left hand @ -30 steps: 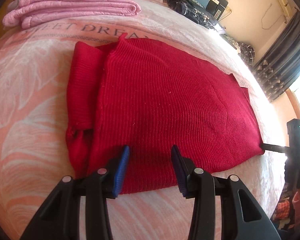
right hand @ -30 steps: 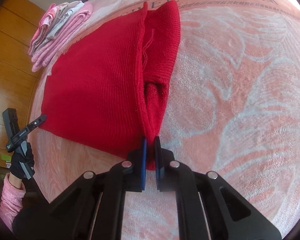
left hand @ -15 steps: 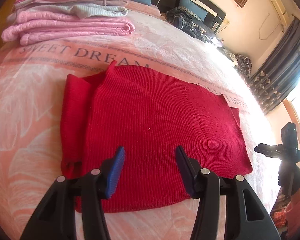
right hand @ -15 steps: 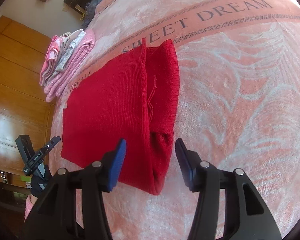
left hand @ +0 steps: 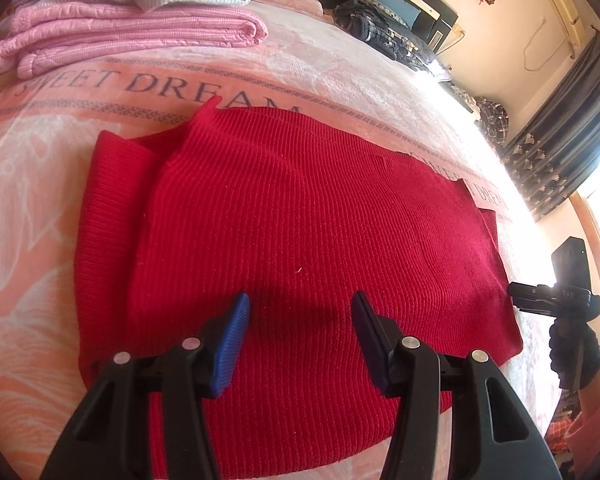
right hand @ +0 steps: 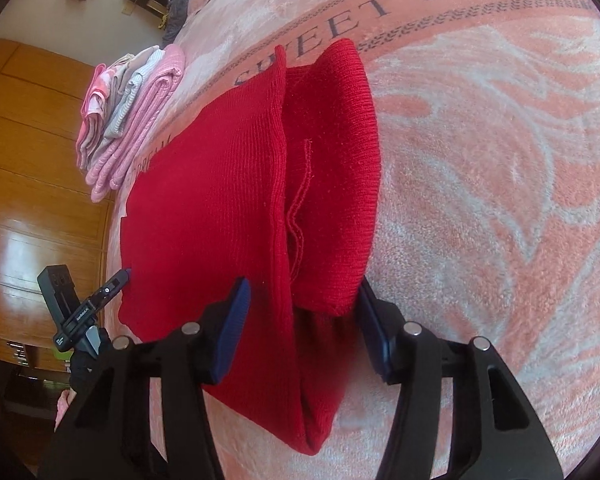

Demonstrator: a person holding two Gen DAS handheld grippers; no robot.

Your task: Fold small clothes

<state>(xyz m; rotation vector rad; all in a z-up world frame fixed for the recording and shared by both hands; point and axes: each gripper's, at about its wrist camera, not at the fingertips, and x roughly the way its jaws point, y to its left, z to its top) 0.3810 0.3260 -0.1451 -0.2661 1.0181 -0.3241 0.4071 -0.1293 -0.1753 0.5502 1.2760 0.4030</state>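
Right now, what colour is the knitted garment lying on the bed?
Solid red, ribbed knit garment; clearest in the left wrist view.

— Where is the sweater (left hand: 300,216)?
— It lies flat on the bed (left hand: 28,184), on top of the blanket.
— What is behind it?
— A pile of folded clothes (left hand: 132,28), farther back on the bed, well apart from it.
— And the claws?
— The left claw (left hand: 300,312) is over the sweater's near edge. The right claw (right hand: 300,304) is at the end where a folded part (right hand: 332,168) lies beside the big part.
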